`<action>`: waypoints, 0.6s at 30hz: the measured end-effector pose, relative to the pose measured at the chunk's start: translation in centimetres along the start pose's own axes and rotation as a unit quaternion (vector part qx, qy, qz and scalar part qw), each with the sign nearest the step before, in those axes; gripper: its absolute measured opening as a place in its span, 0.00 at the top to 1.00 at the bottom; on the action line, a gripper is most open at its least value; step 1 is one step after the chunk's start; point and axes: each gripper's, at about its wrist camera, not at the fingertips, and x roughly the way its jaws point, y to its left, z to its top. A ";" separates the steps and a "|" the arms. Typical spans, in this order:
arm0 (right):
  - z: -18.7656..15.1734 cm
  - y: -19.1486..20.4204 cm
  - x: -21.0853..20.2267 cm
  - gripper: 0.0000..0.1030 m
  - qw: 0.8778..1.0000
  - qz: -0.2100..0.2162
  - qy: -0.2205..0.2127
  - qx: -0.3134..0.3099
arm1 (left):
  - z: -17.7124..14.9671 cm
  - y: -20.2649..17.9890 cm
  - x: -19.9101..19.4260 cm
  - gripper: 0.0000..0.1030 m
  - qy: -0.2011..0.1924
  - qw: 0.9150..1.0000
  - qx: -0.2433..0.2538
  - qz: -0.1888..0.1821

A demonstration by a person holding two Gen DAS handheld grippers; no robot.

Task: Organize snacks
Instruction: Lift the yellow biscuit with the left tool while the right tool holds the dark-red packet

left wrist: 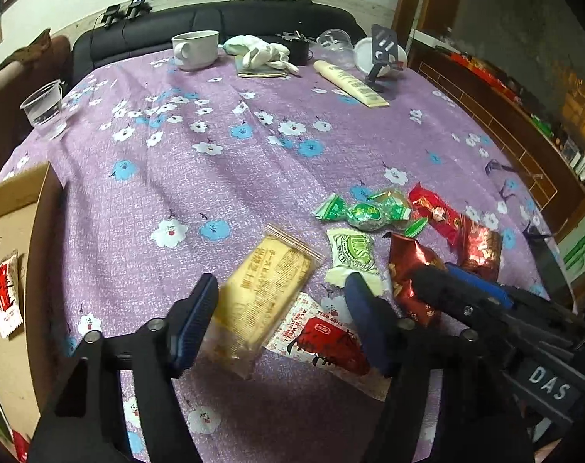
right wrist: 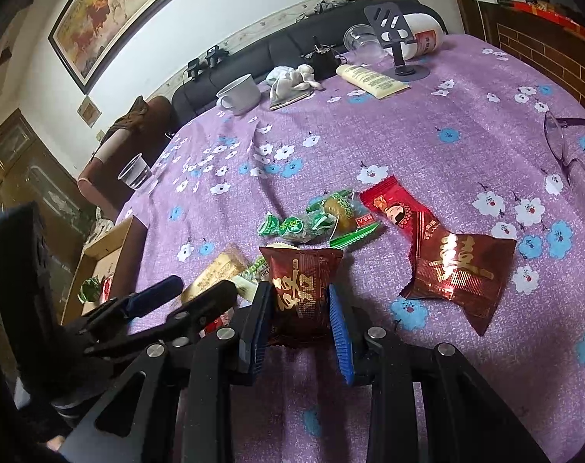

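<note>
My left gripper (left wrist: 280, 324) stands open over the purple tablecloth. A yellow cake packet (left wrist: 265, 289) lies between its fingers, close to the left pad, partly over a red-and-white packet (left wrist: 323, 337). My right gripper (right wrist: 297, 324) is shut on a dark red snack packet (right wrist: 302, 285), which is also in the left wrist view (left wrist: 410, 270) just right of my left gripper. Loose on the cloth lie green candies (right wrist: 292, 227), a white-and-green packet (left wrist: 352, 254), a bright red packet (right wrist: 398, 212) and a second dark red packet (right wrist: 462, 274). At the table's left edge a cardboard box (left wrist: 18, 208) holds a red-and-white packet (left wrist: 7, 293).
At the far side stand a white mug (left wrist: 196, 50), white gloves (left wrist: 261, 54), a cream tube (left wrist: 350, 83) and a phone stand (left wrist: 381, 58). A clear plastic cup (left wrist: 45, 110) sits at the left edge. Glasses (right wrist: 562, 142) lie at the right.
</note>
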 end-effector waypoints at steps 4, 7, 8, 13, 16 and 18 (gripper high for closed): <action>-0.1 0.2 0.0 0.70 1.000 0.003 0.001 -0.004 | -0.4 -0.9 0.3 0.45 -0.005 0.999 0.035 0.040; -0.1 0.2 -0.1 0.70 1.000 0.005 0.001 -0.003 | -0.4 -0.8 0.3 0.45 -0.005 0.998 0.039 0.047; -0.1 0.2 -0.2 0.70 1.000 0.006 0.001 -0.002 | -0.3 -0.6 0.4 0.45 -0.005 0.998 0.035 0.051; -0.2 0.2 -0.5 0.70 1.000 0.014 -0.001 0.001 | -0.2 1.3 1.1 0.44 0.014 0.998 0.005 0.054; -0.2 0.2 -0.4 0.70 1.000 0.016 0.003 0.002 | -0.2 1.7 1.2 0.51 0.008 0.998 0.007 0.059; -0.3 0.3 -0.1 0.70 1.000 0.014 0.011 0.001 | -0.2 1.8 1.1 0.66 0.002 0.998 0.007 0.065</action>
